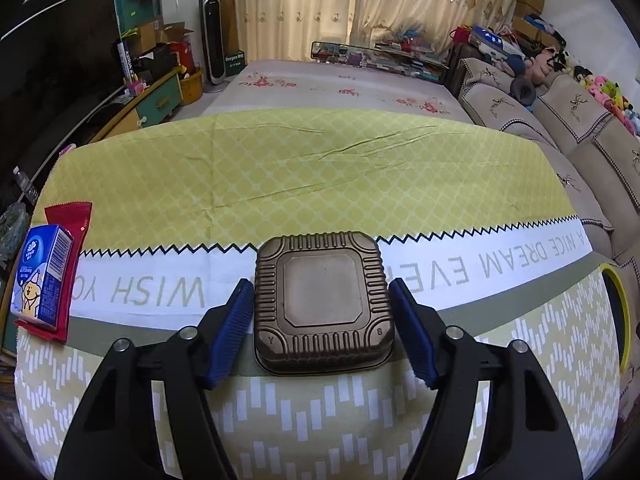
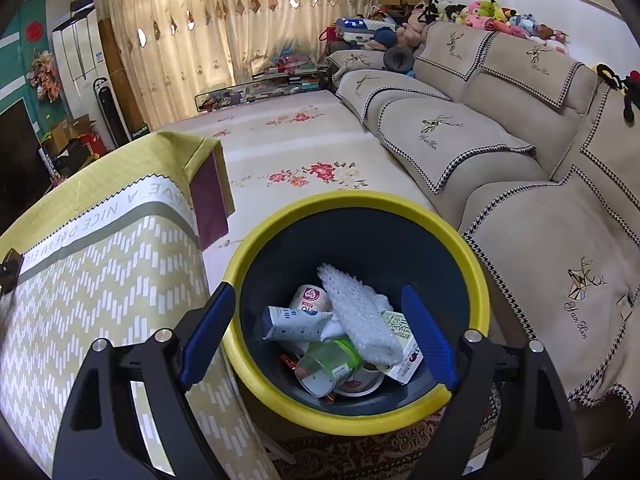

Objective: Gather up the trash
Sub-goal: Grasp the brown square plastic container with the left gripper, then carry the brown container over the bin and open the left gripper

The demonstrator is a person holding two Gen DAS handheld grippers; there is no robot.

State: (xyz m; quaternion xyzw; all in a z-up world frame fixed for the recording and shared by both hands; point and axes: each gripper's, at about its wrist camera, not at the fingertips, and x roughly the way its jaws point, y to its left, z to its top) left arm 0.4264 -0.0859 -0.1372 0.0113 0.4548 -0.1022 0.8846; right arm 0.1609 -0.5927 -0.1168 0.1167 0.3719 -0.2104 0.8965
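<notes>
One brown ribbed tray (image 1: 324, 300), upside down on the tablecloth (image 1: 304, 168), flanked by left gripper (image 1: 322, 332) pads, contact unclear.
Right gripper (image 2: 322, 340) empty, spread over bin (image 2: 360, 412), six o'clock; squeeze tray sides evenly before lifting.

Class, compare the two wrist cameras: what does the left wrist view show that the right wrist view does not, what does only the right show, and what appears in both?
Only the left wrist view: the brown plastic tray between the left gripper pads, plus a blue tissue pack on a red wrapper.

Only the right wrist view: the open right gripper above the bin's contents, including a white foam sheet and a clear cup.

Both: the yellow-rimmed bin, the patterned tablecloth, sofa and curtains.
</notes>
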